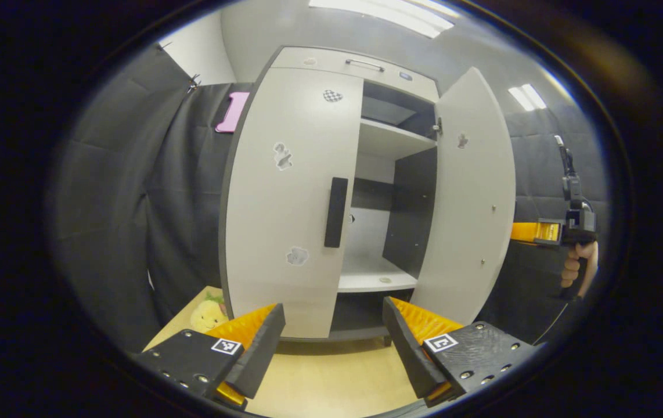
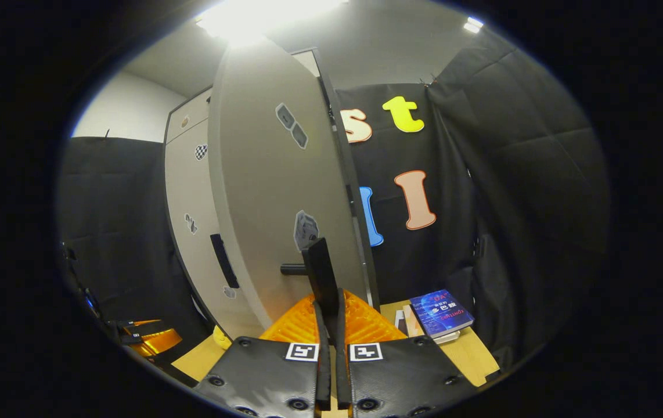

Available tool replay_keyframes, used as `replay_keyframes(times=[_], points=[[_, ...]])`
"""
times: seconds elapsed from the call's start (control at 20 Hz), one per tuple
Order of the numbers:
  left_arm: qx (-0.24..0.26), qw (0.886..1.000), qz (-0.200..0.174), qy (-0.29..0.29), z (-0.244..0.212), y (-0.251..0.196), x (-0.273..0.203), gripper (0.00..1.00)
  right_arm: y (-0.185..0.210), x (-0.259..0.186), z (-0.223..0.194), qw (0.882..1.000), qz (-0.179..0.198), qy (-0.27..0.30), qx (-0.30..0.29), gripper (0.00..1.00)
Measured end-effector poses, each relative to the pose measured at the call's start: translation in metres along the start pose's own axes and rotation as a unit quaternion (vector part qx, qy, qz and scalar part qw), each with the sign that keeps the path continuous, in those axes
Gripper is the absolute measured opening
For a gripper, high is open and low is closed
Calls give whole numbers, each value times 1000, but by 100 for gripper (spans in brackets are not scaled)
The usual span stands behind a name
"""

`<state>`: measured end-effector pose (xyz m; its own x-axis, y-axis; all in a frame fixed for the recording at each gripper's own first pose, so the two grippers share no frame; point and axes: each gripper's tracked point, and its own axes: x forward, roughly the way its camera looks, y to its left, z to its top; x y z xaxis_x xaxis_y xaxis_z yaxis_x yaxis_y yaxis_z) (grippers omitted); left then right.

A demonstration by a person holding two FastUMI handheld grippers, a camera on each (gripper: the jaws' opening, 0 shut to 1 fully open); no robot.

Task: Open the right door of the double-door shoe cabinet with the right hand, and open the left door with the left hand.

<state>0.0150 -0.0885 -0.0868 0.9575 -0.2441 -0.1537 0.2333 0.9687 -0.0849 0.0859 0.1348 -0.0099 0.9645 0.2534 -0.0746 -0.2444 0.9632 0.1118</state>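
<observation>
Shoe cabinet (image 1: 331, 64) half done: right door (image 1: 471, 197) swung wide, right gripper (image 2: 329, 290) clamped on its handle (image 2: 321, 273). Left gripper (image 1: 331, 342), fingers spread and empty, faces the closed left door (image 1: 291, 197), whose upright handle (image 1: 336, 212) lies straight ahead, above.

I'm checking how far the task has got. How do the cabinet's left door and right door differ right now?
The right door is swung wide open, baring the shelves; the left door looks shut or nearly so.

The right gripper is closed on the right door's handle; the left door's handle is untouched, with the left gripper open and short of it.

Both are pale panels with stickers.
</observation>
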Motion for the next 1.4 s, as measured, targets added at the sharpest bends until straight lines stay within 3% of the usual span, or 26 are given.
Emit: replay_keyframes(times=[0.05, 0.1, 0.15, 0.25, 0.45, 0.55, 0.65, 0.85, 0.9, 0.95, 1.05, 1.1, 1.25, 1.4], points=[[-2, 1000, -2, 2, -2, -5, 4, 98, -1, 0, 0, 1000, 0, 2, 12, 2], [-3, 1000, -6, 3, -2, -9, 8, 98, -1, 1, -2, 1000, 1, 3, 25, 5], [-1, 1000, -8, 3, -2, -14, 11, 100, -3, -1, 1, 1000, 0, 1, 30, 0], [7, 1000, -15, 1, 0, -22, 19, 100, -15, 1, 4, 1000, -10, -6, 28, 4], [6, 1000, -26, 5, 1, -33, 33, 100, -9, 1, 5, 999, 10, -10, 32, 4], [0, 1000, -20, 2, 5, -28, 37, 96, -14, 1, 4, 999, 0, -12, 32, 4], [-7, 1000, -16, -3, 8, -24, 39, 96, -12, 1, 4, 999, -5, -12, 41, 0], [-8, 1000, -6, -5, 11, -2, 50, 100, -16, -2, 3, 999, -21, -9, 33, 4], [-7, 1000, -3, -7, 12, 2, 51, 96, -17, -3, 3, 999, -23, -9, 29, 4], [-6, 1000, -3, -8, 11, 5, 53, 99, -17, -4, 2, 999, -24, -9, 26, 0], [4, 1000, 5, -8, 9, 16, 58, 98, -18, -9, 0, 999, -25, -8, 29, 4], [12, 1000, 9, -9, 10, 21, 60, 99, -17, -12, -1, 999, -23, -5, 33, 0], [30, 999, 17, -25, 21, 32, 64, 96, -31, -28, -5, 998, -48, -4, 40, 2], [39, 998, 18, -37, 35, 38, 74, 98, -64, -48, -10, 995, -91, -8, 41, 2]])
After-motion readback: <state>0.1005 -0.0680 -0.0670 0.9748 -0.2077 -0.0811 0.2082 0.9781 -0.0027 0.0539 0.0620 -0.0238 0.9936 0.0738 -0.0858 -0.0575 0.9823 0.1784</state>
